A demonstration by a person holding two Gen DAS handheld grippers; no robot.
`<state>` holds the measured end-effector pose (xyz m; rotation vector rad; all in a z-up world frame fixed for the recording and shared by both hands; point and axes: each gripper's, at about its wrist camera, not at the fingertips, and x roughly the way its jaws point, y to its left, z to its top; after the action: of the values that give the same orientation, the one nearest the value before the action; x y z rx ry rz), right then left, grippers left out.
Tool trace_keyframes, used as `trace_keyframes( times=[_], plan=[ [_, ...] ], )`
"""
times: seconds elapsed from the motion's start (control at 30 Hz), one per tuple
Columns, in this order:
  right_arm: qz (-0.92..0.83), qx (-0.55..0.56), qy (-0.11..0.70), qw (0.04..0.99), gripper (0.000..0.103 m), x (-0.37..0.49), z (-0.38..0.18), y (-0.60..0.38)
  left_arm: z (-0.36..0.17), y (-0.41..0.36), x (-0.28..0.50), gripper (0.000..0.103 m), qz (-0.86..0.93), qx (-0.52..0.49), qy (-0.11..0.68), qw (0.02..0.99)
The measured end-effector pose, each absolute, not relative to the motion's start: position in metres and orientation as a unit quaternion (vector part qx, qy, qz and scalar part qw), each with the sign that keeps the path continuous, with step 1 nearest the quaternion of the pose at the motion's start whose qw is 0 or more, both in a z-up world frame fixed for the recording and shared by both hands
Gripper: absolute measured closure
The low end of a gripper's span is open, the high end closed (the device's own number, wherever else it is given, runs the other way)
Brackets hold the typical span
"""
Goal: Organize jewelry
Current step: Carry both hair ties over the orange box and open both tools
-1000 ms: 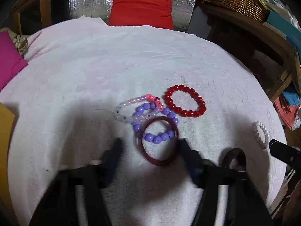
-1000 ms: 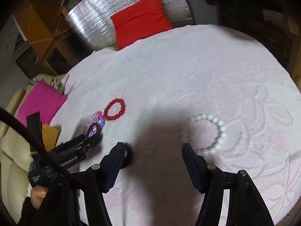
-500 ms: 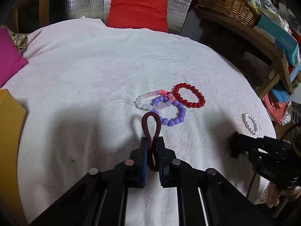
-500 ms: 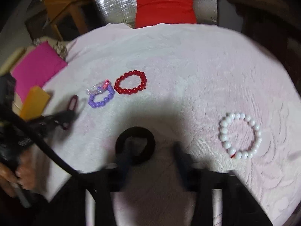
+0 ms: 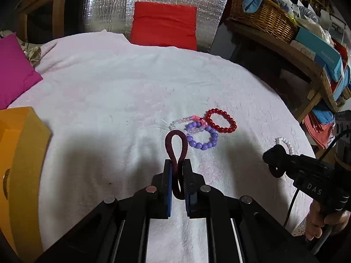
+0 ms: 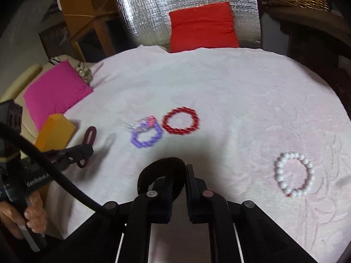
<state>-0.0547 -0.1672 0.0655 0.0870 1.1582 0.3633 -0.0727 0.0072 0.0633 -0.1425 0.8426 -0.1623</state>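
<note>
Left gripper [image 5: 177, 164] closed tight on a maroon hair tie [image 5: 176, 146], squeezed into a narrow upright loop, lifted clear of the cloth. Pinch across the middle probably chosen because the band is soft and flattens readily. Right gripper [image 6: 178, 171] nearly closed on a black hair tie [image 6: 161, 171]; band bulging out to the left of the fingers, so grip judged off-centre, security of hold uncertain. Right-wrist view blurred.

Remaining jewelry lying flat on the cloth: red bead bracelet [image 5: 221, 121] just touching a clear and pink bead bracelet [image 5: 188, 121], which overlaps a purple bead bracelet [image 5: 203, 137]. White pearl bracelet [image 6: 294, 174] well apart on the right side. Both elastics held off the surface at once, presumably for sorting away from the beaded pieces. Orange box [image 5: 19, 164] at the left table edge, near the left gripper; likely destination, not confirmed.

Surface: round table under a pale pink embossed tablecloth [image 5: 109, 92], soft, lightly wrinkled; beads unlikely to roll. Room: magenta cushion [image 6: 54, 92] at left, red cushion [image 5: 164, 24] against a silver foil-quilted panel [image 5: 105, 2] behind, wicker basket [image 5: 263, 15] and stacked boxes on wooden shelving at right. Lighting dim, shadows of both tools cast across the cloth.
</note>
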Motion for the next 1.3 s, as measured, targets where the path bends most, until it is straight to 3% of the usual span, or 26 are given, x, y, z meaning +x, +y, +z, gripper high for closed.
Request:
trace_keyframes(
  times=[1.3],
  plan=[
    [0.238, 0.056, 0.52, 0.818, 0.092, -0.063, 0.072, -0.064, 0.113, 0.082, -0.121, 0.093, 0.095, -0.047, 0.326, 0.94]
  ],
)
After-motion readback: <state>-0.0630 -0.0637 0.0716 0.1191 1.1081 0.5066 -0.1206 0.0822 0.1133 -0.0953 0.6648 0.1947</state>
